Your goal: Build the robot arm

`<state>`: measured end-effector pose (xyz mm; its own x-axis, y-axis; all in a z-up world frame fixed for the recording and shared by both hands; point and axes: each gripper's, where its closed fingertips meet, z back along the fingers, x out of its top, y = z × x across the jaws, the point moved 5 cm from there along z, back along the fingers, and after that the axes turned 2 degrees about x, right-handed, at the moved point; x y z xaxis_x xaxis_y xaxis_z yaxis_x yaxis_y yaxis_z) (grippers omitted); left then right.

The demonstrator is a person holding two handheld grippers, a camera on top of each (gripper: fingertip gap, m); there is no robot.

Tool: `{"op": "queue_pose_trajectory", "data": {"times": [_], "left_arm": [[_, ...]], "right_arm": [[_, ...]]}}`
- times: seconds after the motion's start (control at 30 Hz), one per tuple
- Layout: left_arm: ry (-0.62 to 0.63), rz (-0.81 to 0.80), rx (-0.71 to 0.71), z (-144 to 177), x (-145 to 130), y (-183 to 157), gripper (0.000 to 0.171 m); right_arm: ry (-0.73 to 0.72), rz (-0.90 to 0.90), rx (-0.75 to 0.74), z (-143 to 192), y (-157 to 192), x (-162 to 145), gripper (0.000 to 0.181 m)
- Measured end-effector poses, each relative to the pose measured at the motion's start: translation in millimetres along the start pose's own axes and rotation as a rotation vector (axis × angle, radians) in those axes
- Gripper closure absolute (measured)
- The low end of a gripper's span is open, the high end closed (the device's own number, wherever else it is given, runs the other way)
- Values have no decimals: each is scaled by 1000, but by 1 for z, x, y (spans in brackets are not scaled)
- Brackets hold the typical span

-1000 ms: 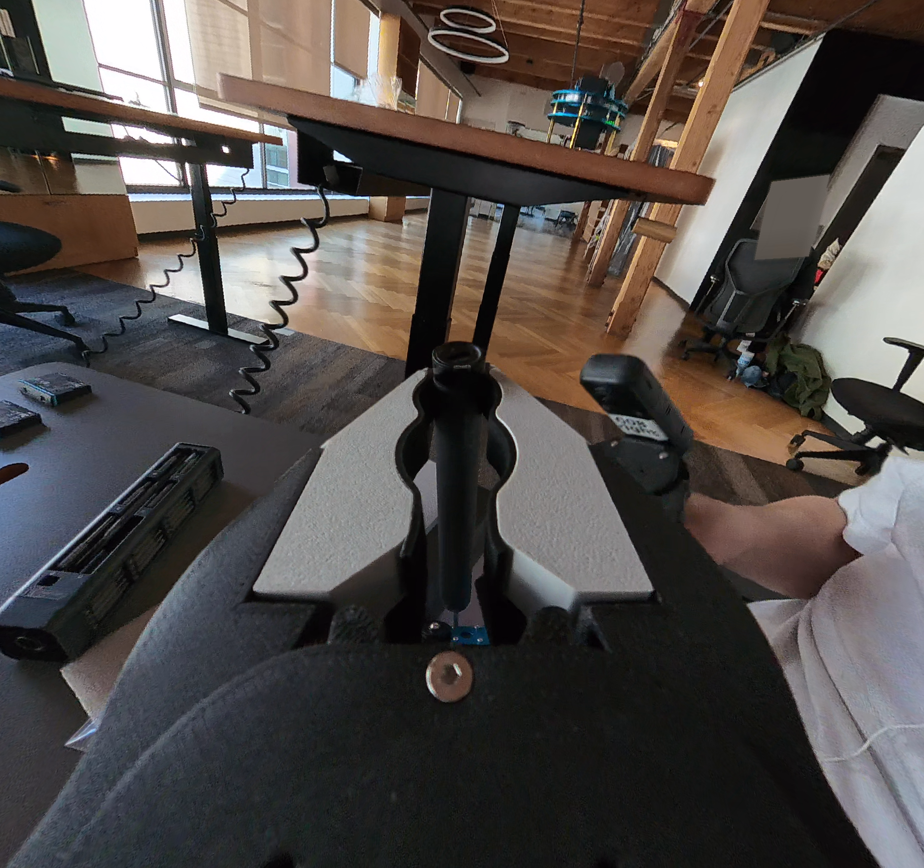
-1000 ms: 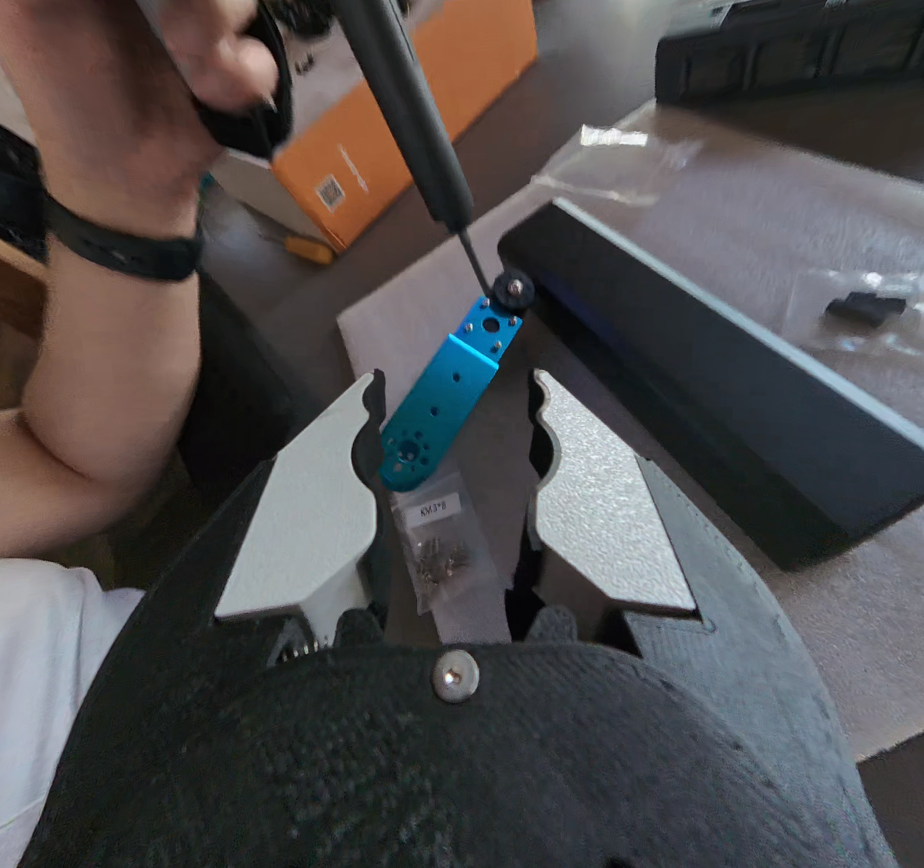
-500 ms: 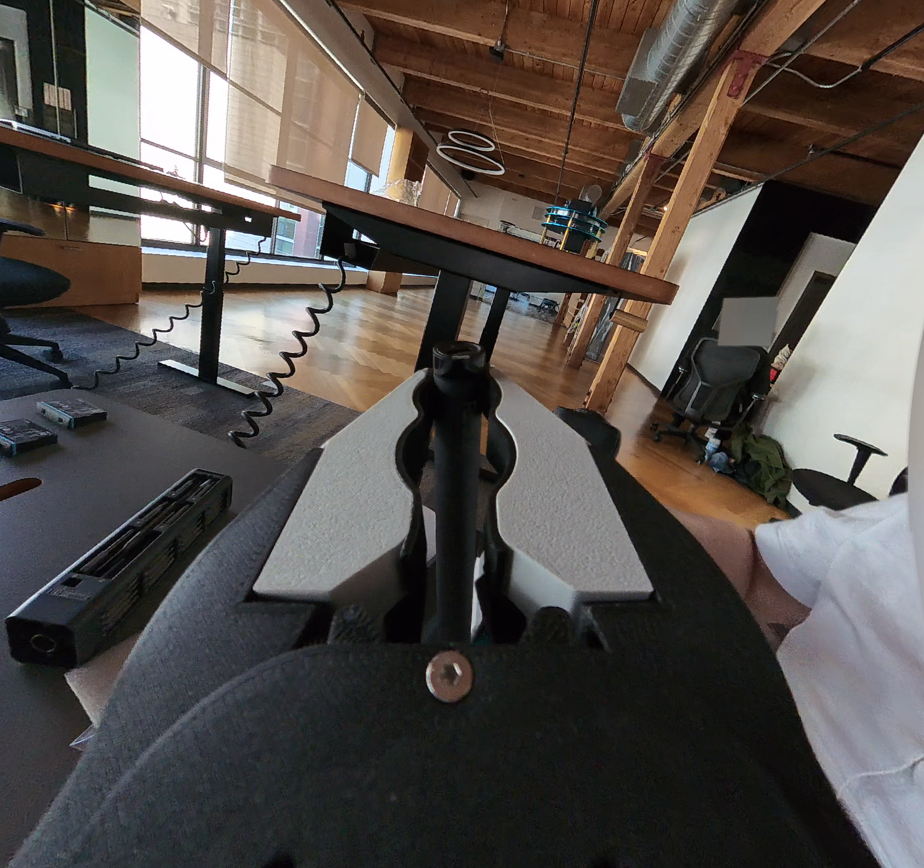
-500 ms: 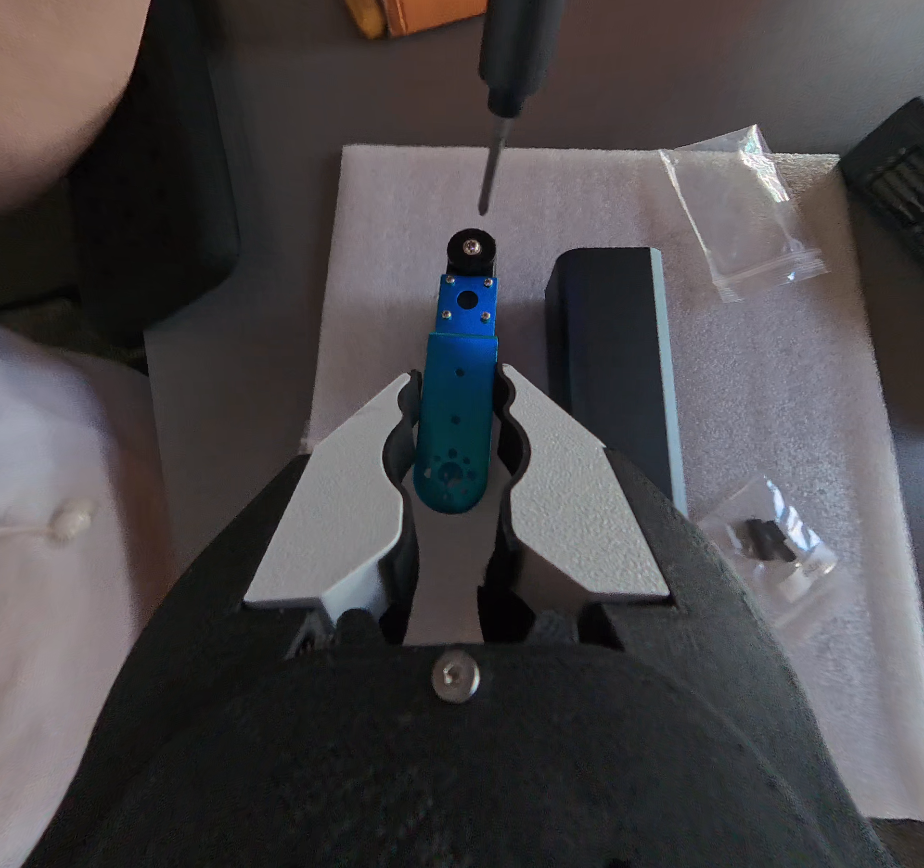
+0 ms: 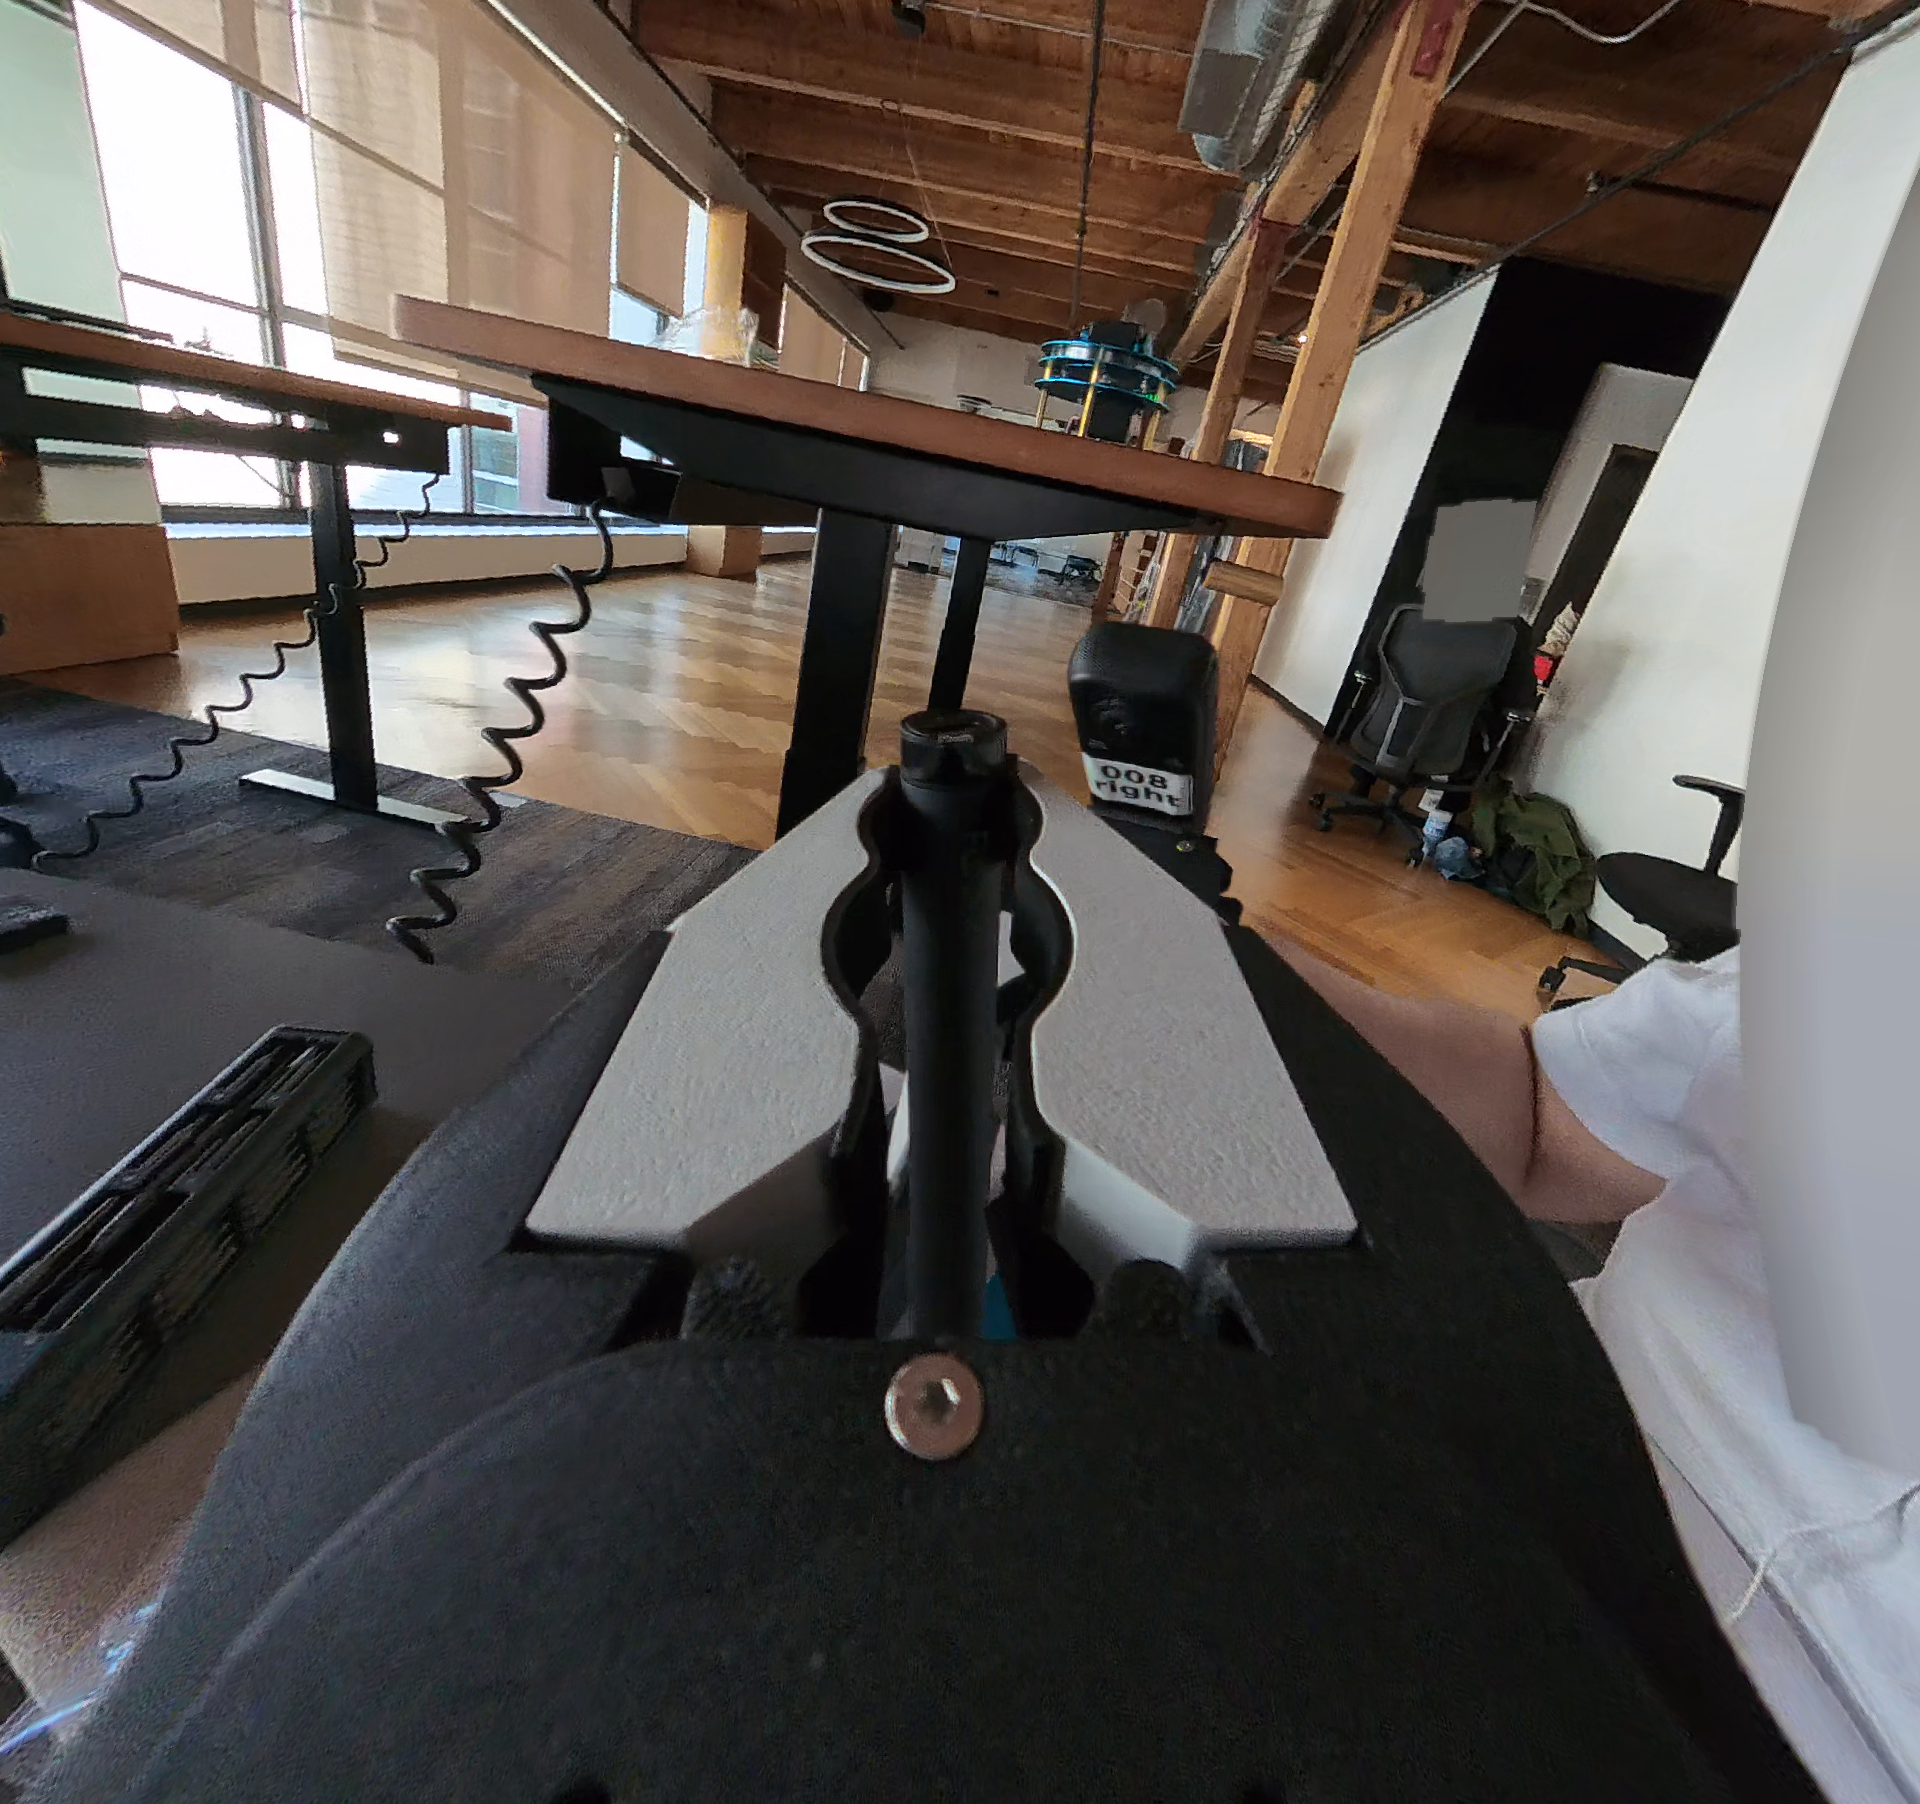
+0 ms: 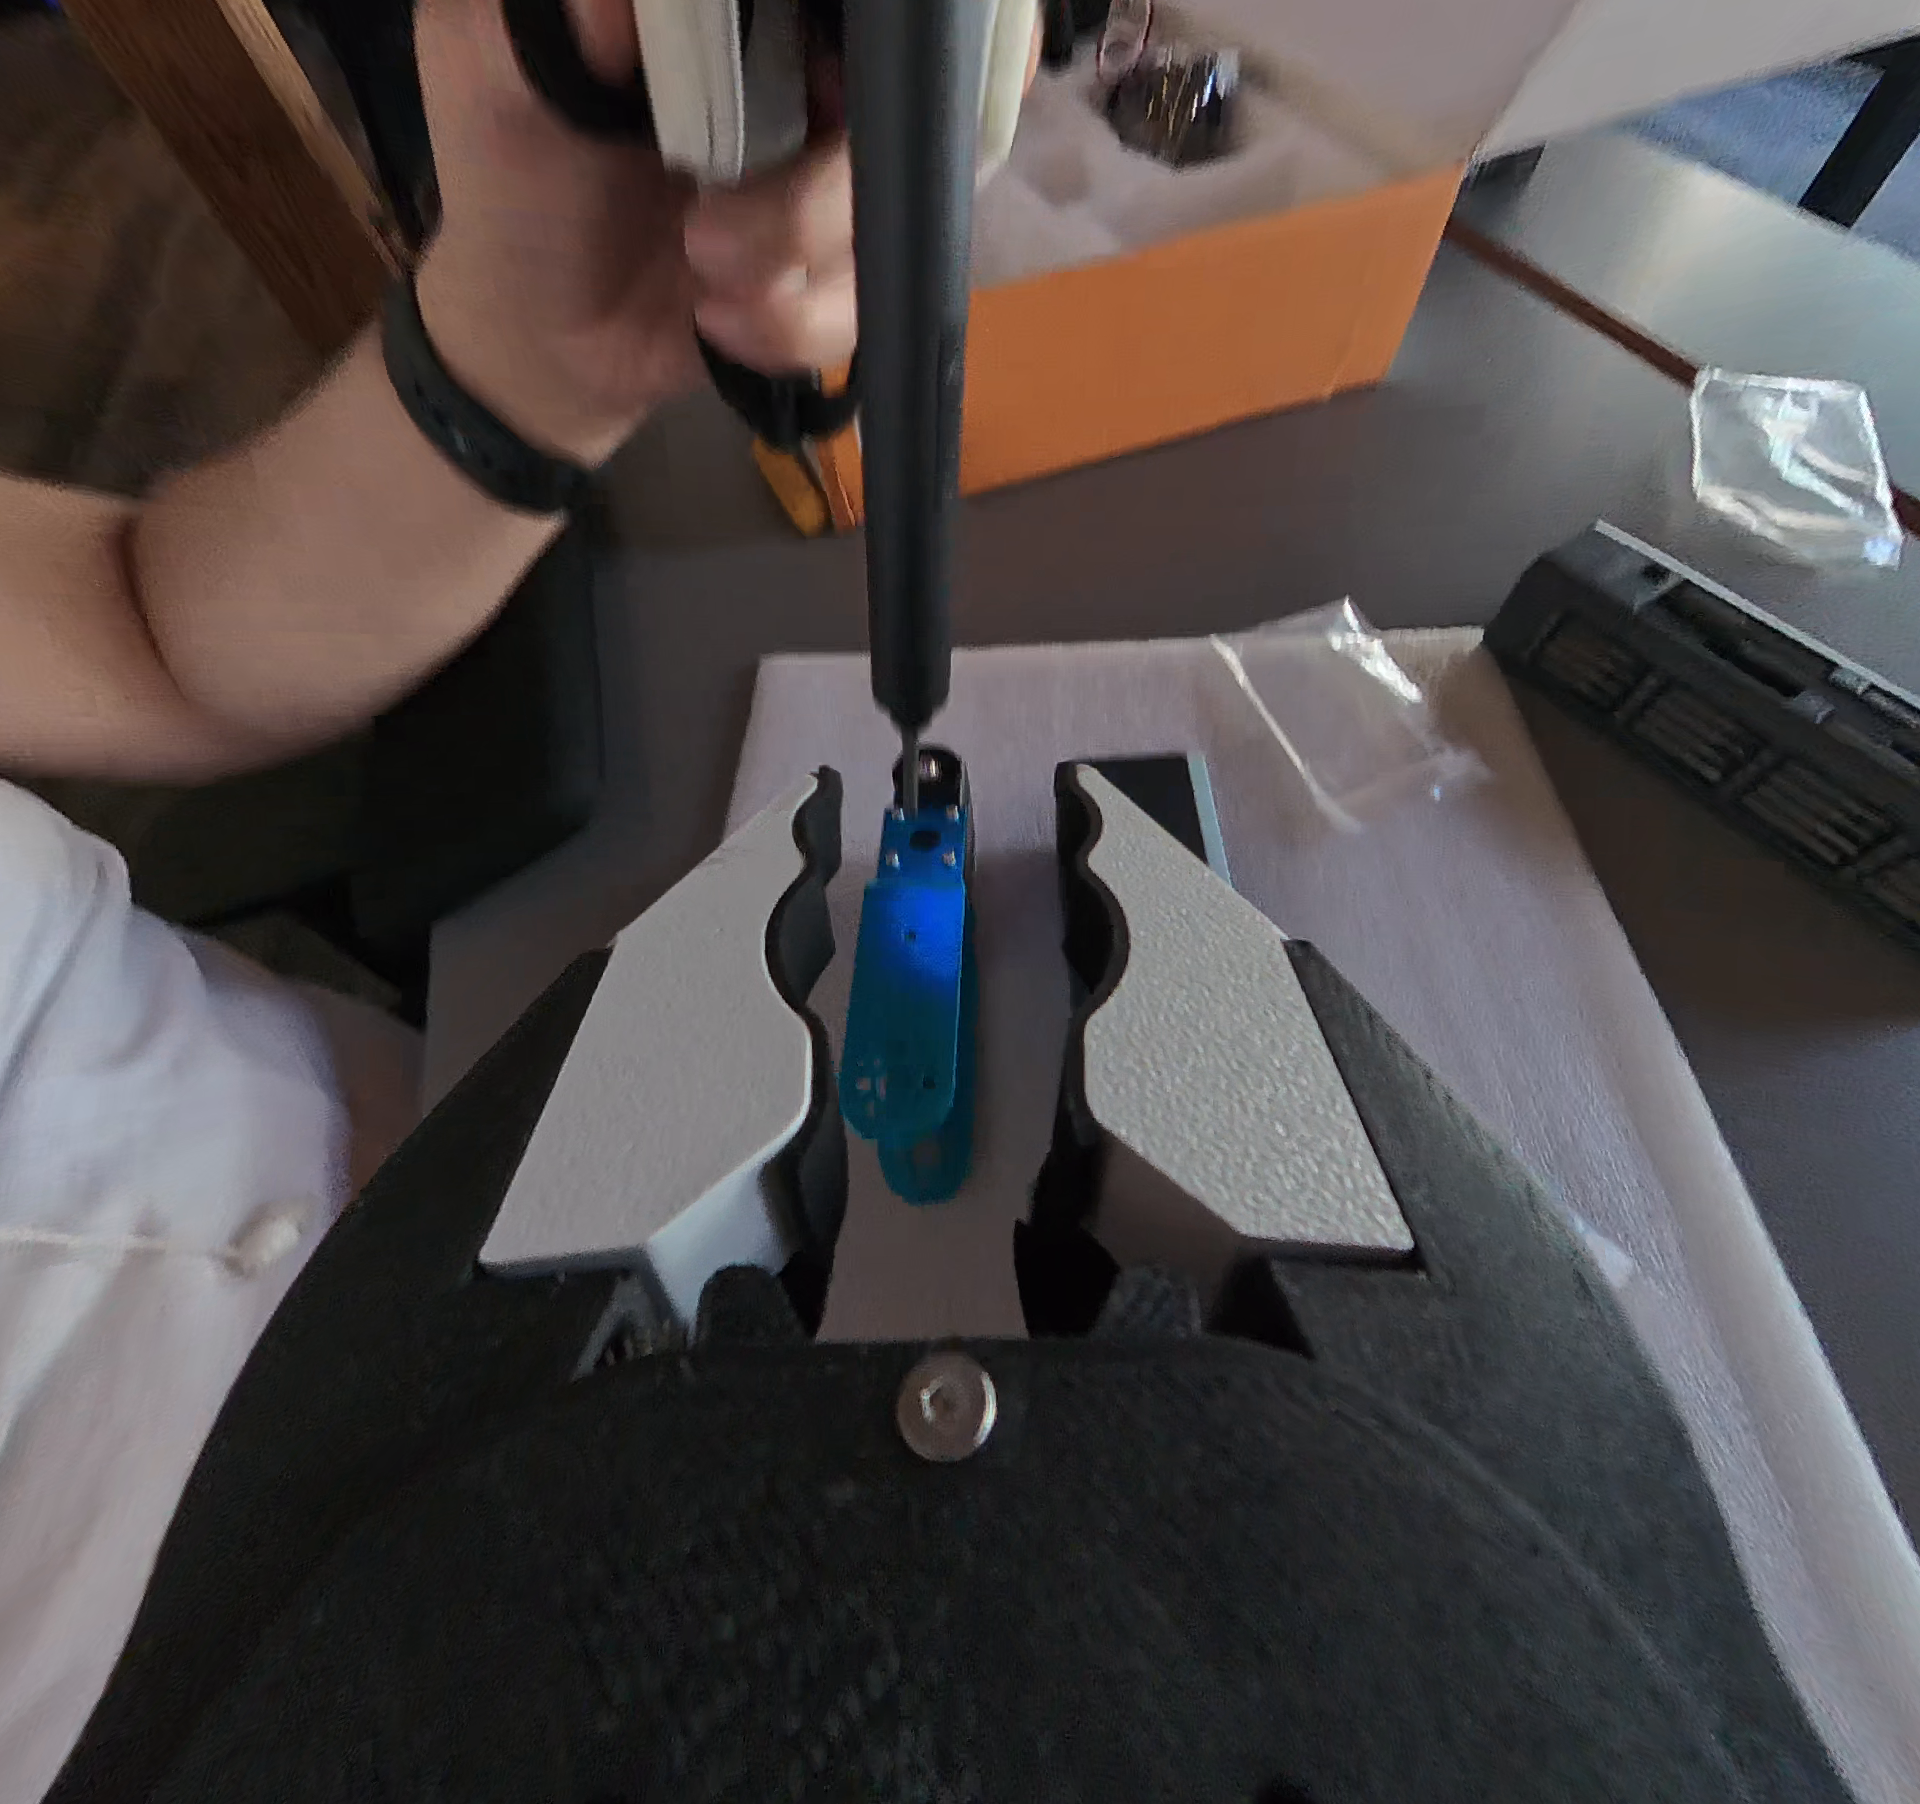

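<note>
Since 0.5 s ago the right gripper has spread its jaws, releasing the blue bracket, which lies between them on the white foam sheet. Clenched on the black screwdriver, the left gripper holds its tip down at the black knob on the bracket's far end. Around the sheet, a dark grey tabletop carries an orange box and a black bit case. Beyond stand 2 wooden desks on a herringbone floor.
</note>
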<state>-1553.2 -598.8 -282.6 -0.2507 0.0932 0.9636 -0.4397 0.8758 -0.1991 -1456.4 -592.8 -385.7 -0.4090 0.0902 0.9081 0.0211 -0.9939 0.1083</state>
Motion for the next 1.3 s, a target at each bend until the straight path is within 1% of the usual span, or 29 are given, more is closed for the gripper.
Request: {"op": "queue_pose_trajectory", "data": {"times": [0.07,0.13,0.23,0.33,0.43,0.53,1.07,1.3], "left_arm": [[8,-32,-6,-4,-2,-5,155],[22,-60,8,-6,-4,-7,155],[31,-66,8,-8,-7,-9,155],[27,-55,-6,-9,-9,-10,155],[17,-71,6,-9,-8,-9,155],[18,-72,10,-8,-8,-8,155],[40,-70,9,-9,-12,-6,155],[40,-70,2,-8,-12,-7,155]], "right_arm": [[-66,-12,2,-2,1,11,141],[-115,-2,-44,-4,0,16,142],[-170,3,-50,-9,3,15,145],[-195,-24,-43,-17,4,13,148],[-184,7,-54,-21,5,12,164],[-175,24,-65,-22,4,13,165],[-171,-13,-44,-23,2,9,164],[-162,2,-48,-24,3,10,165]]}}
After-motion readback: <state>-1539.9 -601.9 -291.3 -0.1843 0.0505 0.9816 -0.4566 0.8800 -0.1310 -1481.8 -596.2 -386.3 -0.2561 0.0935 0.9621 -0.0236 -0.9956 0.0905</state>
